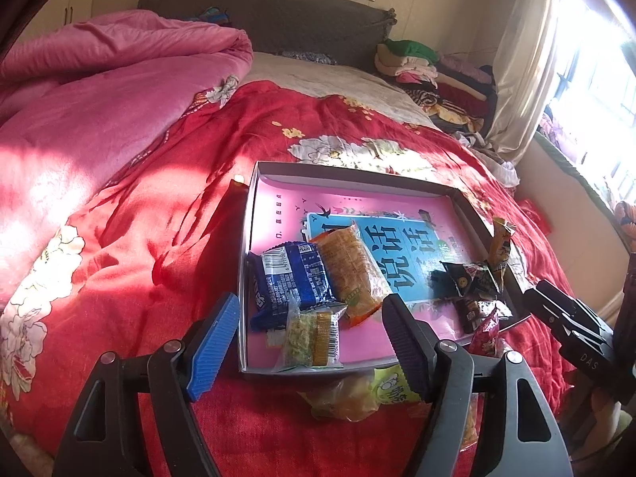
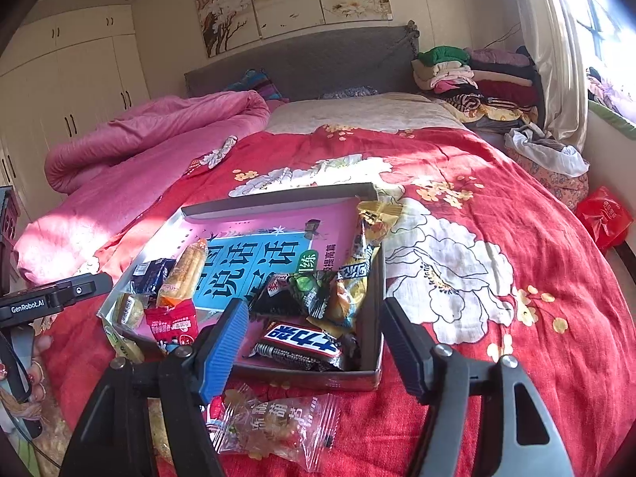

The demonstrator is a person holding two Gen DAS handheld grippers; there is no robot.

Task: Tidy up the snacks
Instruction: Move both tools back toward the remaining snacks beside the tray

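Observation:
A shallow grey box (image 1: 244, 278) with a pink and blue printed bottom lies on the red flowered bedspread. At its near left are a blue packet (image 1: 290, 278), an orange packet (image 1: 349, 266) and a clear biscuit packet (image 1: 312, 336). My left gripper (image 1: 311, 306) hangs open just above them, its pads touching nothing. Dark wrappers (image 1: 473, 278) fill the box's right side. My right gripper (image 2: 315, 310) is open over the box's near right corner, above a Snickers bar (image 2: 302, 340). A clear candy packet (image 2: 274, 425) lies outside the box, under that gripper.
Loose on the bedspread by the box's near rim are a yellow-green packet (image 1: 391, 387) and a clear bag (image 1: 342, 397). A pink quilt (image 1: 99, 91) is heaped at the left. Folded clothes (image 2: 469, 75) are piled by the headboard. A red bag (image 2: 604, 214) sits off the bed's right side.

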